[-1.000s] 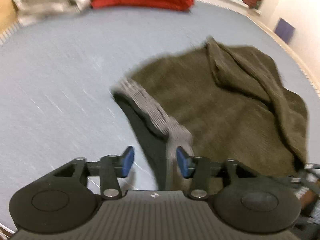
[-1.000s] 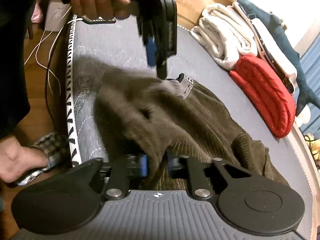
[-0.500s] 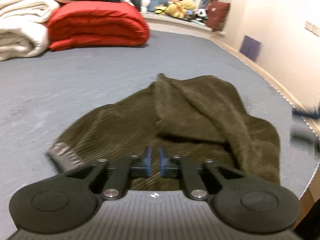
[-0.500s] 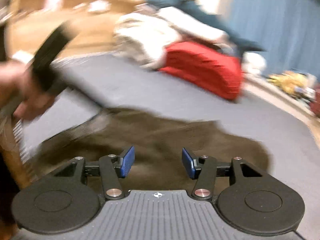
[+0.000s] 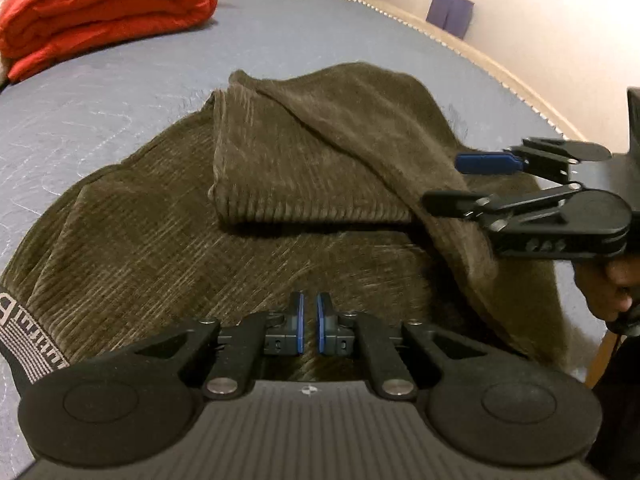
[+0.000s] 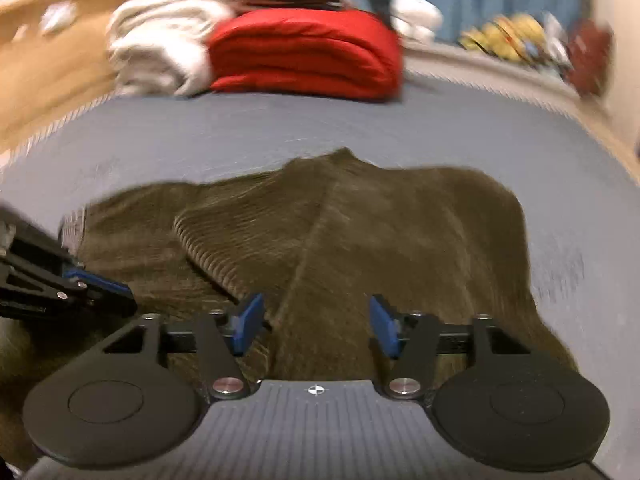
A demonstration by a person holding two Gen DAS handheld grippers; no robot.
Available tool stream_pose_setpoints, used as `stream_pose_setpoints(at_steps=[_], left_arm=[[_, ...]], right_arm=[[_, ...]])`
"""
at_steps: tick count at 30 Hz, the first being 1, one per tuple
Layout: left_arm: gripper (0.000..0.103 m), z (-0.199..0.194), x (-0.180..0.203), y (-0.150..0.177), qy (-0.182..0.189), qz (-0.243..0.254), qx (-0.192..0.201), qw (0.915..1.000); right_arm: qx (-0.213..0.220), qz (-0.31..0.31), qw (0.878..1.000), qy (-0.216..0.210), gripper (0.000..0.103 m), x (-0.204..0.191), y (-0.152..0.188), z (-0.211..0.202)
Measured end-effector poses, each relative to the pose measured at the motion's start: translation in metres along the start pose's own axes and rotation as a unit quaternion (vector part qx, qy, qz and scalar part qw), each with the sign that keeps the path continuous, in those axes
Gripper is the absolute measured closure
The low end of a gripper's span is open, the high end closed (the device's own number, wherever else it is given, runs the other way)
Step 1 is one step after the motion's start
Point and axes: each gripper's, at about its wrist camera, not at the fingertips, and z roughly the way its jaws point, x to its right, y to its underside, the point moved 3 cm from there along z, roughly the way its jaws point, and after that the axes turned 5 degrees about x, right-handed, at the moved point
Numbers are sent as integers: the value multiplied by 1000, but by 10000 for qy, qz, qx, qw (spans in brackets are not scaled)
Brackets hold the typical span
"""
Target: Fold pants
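Olive-brown corduroy pants (image 5: 168, 240) lie crumpled on the grey-blue mattress (image 5: 120, 92), with one part folded over the middle. Their grey patterned waistband (image 5: 24, 344) lies at the near left. My left gripper (image 5: 311, 324) hovers over the near part of the pants, its blue pads almost together with nothing between them. In the right wrist view it shows at the left edge (image 6: 104, 290). My right gripper (image 6: 316, 324) is over the pants' (image 6: 360, 232) right side. Its jaws are opening, and a fabric ridge runs under the gap without touching the pads. It reaches in from the right in the left wrist view (image 5: 472, 182).
A folded red quilt (image 6: 304, 52) and white blankets (image 6: 160, 52) lie at the far end of the mattress, with plush toys (image 6: 512, 36) beyond. The mattress edge (image 5: 500, 76) runs along a wall at right. A person's hand (image 5: 608, 284) holds the right gripper.
My left gripper let go of the waistband, shut, and moved over the pants. My right gripper released the fabric it pinched, opened wider and swung round to face the far end.
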Motion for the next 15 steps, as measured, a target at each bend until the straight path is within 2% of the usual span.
stream_pose_setpoints(at_steps=[4,7,10,12,13,14,15], left_arm=[[96,6,-5,-3,-123,-48,-30,9999],[95,6,-8,-8,-143,-102,7,9998],[90,4,-9,-13,-145,-124,31,9998],[90,2,-8,-15,-143,-119,55,9998],[90,0,-6,-16,-135,-112,69,9998],[90,-1,-5,-17,-121,-105,88,9998],[89,-2,-3,-17,-112,-99,107,9998]], right_arm=[[-292,-203,9992,-155,36,-22,-3,29],[-485,-484,9976,77,36,-29,-4,44],[-488,-675,9964,129,44,-29,-1,46],[-496,-697,9963,41,64,-28,0,40],[-480,-722,9962,27,67,-27,0,37],[-454,-757,9961,26,77,-25,1,33],[-439,-772,9960,7,93,-24,2,27]])
